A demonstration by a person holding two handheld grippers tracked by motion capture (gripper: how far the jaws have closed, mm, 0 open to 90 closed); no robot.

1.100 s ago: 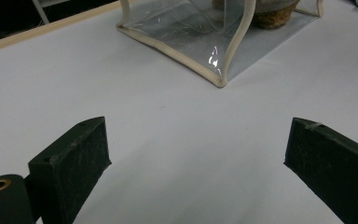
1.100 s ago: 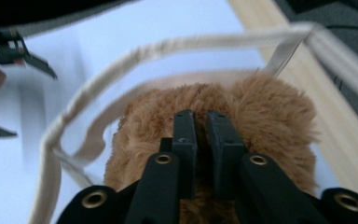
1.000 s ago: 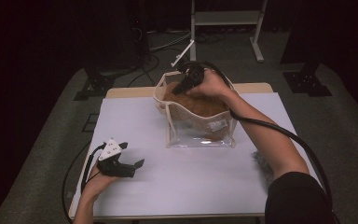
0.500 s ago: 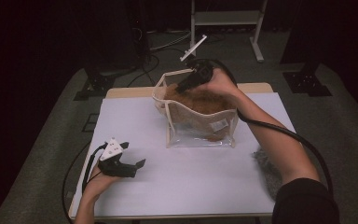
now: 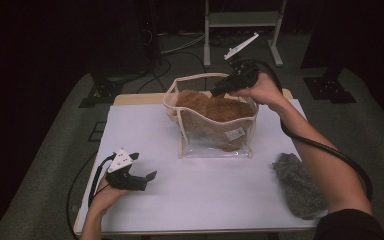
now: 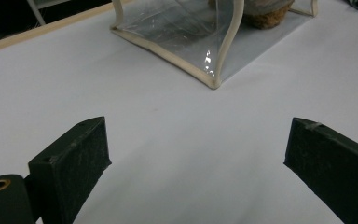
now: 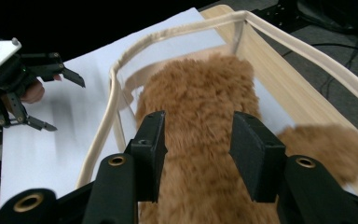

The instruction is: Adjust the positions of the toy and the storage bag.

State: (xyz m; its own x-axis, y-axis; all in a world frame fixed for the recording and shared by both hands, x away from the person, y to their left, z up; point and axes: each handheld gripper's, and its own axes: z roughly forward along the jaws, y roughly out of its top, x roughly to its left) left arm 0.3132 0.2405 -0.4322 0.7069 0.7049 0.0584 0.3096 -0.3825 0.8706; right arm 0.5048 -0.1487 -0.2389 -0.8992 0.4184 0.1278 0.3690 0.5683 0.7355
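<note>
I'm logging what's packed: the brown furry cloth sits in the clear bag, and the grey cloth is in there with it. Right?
Not quite. The brown furry cloth is in the clear bag, but the grey cloth lies outside it, on the white table near the person's right forearm, as the high view shows.

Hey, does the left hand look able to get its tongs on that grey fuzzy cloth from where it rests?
Probably not without a long move. The left tongs rest open at the near left of the table, while the grey cloth lies at the near right edge, beside the right forearm. The bare surface between leaves the way free.
</note>
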